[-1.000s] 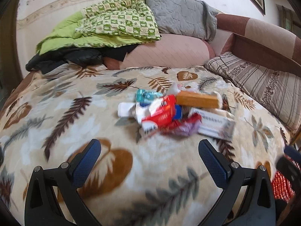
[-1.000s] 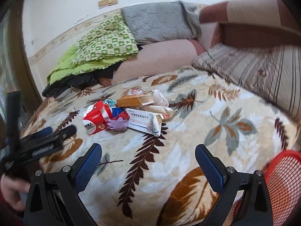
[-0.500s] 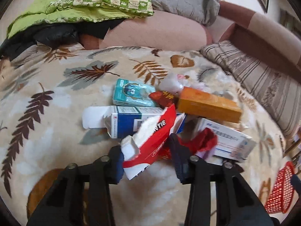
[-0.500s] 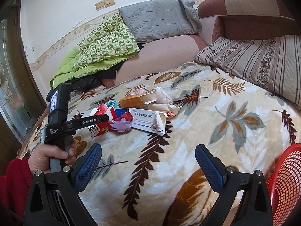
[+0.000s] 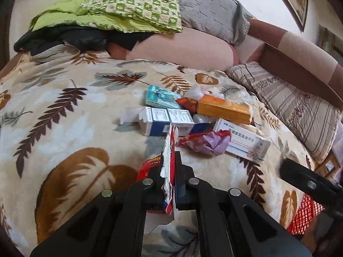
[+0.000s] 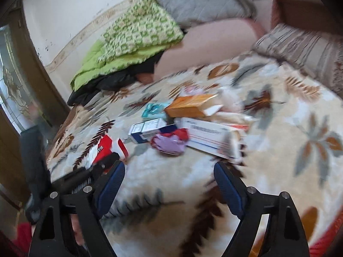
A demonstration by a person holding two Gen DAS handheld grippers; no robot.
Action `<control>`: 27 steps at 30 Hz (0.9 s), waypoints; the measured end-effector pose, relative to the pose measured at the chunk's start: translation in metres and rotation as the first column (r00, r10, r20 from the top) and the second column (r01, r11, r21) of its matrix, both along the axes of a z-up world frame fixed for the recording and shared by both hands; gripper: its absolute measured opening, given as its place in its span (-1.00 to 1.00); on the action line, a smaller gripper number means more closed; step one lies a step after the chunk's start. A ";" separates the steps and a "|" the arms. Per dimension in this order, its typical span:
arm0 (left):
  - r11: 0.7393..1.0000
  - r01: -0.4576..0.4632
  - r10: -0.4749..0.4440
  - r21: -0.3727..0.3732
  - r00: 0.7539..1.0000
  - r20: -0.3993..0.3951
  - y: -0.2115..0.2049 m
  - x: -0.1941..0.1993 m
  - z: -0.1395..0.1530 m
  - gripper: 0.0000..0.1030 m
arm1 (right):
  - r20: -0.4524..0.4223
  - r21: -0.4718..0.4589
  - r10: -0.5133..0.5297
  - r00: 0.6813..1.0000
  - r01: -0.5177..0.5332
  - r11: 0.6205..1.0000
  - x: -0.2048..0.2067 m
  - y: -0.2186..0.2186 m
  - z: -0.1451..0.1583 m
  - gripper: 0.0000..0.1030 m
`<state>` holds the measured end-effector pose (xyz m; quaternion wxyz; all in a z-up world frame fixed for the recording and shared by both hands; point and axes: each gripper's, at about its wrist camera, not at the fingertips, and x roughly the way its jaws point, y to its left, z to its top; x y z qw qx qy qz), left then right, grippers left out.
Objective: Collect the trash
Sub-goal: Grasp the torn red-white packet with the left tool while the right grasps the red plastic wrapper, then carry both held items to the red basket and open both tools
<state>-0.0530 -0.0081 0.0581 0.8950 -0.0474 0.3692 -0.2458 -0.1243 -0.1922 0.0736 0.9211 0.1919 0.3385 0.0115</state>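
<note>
My left gripper [image 5: 168,167] is shut on a torn red and white carton [image 5: 168,150], held just above the leaf-patterned blanket [image 5: 64,132]. Beyond it lies the trash pile: a blue and white box [image 5: 165,121], a teal packet [image 5: 160,96], an orange box [image 5: 223,108], a purple and red wrapper [image 5: 205,142] and a long white box [image 5: 246,142]. My right gripper [image 6: 169,184] is open over the blanket [image 6: 289,160], short of the purple wrapper [image 6: 169,143] and the long white box [image 6: 208,137]. The red carton [image 6: 105,147] shows at its left in the other gripper.
A red mesh basket [image 5: 304,214] stands off the bed's right edge, partly hidden behind the other gripper. Green quilts [image 5: 128,6], a grey quilt [image 5: 210,10] and a pink bolster [image 5: 182,49] are stacked at the back. A striped pillow [image 5: 295,107] lies at the right.
My left gripper closed on the red carton and pulled it back out of the pile. The right gripper swung closer to the pile; its view is now blurred.
</note>
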 end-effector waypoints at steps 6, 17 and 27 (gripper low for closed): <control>1.000 -0.025 0.025 -0.011 1.000 -0.015 0.005 0.006 -0.007 -0.92 | -0.077 0.017 0.003 0.997 -0.001 1.000 0.064 0.000 -0.024 0.64; 1.000 -0.001 0.000 0.025 1.000 0.027 -0.005 0.002 -0.007 -0.92 | -0.032 -0.019 0.036 0.999 -0.037 0.999 0.073 0.008 -0.031 -0.43; 0.997 0.063 -0.066 0.038 0.995 0.073 -0.016 -0.015 0.000 -0.92 | 0.066 -0.026 -0.011 0.998 0.013 1.000 0.015 -0.002 -0.004 -0.43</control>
